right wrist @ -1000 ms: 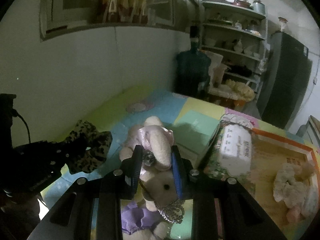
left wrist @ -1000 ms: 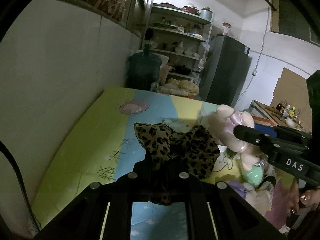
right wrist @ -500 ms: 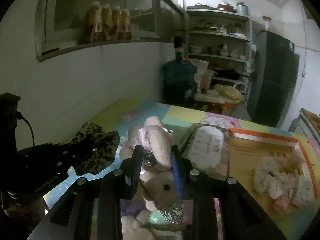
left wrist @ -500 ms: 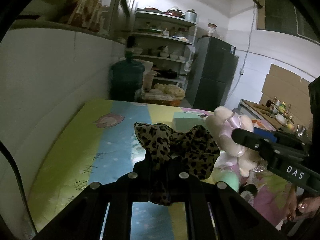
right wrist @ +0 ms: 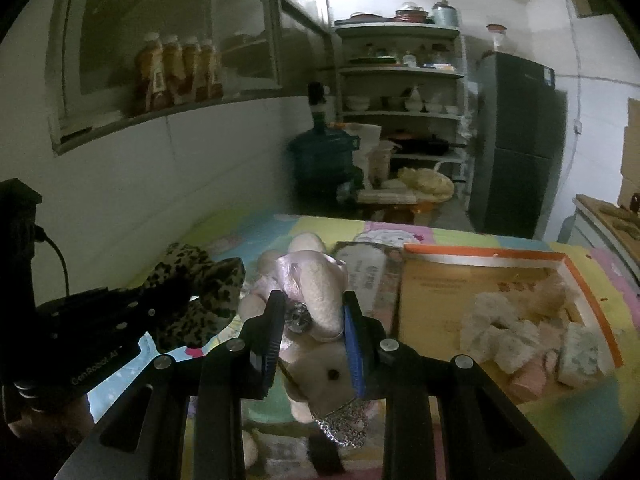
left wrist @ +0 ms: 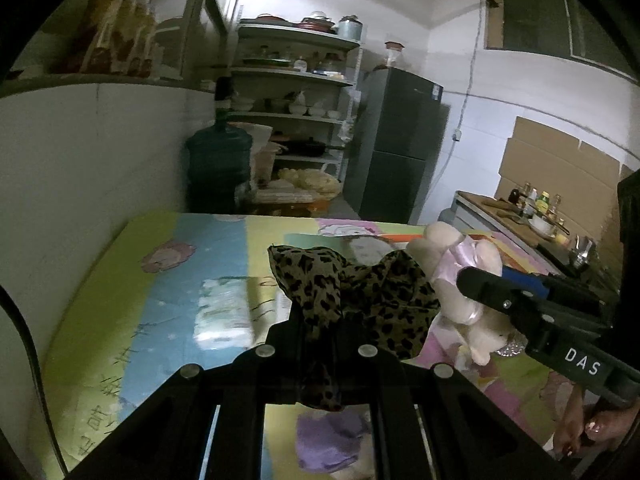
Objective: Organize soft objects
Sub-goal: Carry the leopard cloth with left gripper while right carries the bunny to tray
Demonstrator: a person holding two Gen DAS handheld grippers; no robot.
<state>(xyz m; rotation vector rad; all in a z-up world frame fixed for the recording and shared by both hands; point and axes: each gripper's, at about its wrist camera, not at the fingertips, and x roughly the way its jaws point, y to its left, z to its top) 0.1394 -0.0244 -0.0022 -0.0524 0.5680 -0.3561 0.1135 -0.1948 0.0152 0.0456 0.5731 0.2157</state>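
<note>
Left gripper (left wrist: 316, 320): we've got the leopard bow (left wrist: 352, 292) clenched tight.
Right gripper (right wrist: 314, 320): we're grasping the plush (right wrist: 320, 300).
Box (right wrist: 440, 304): at the plush's 3 o'clock.

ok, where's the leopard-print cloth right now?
Pinched in the shut left gripper, the leopard-print cloth is held above the colourful mat, just left of the plush toy clamped by the right gripper.
</note>
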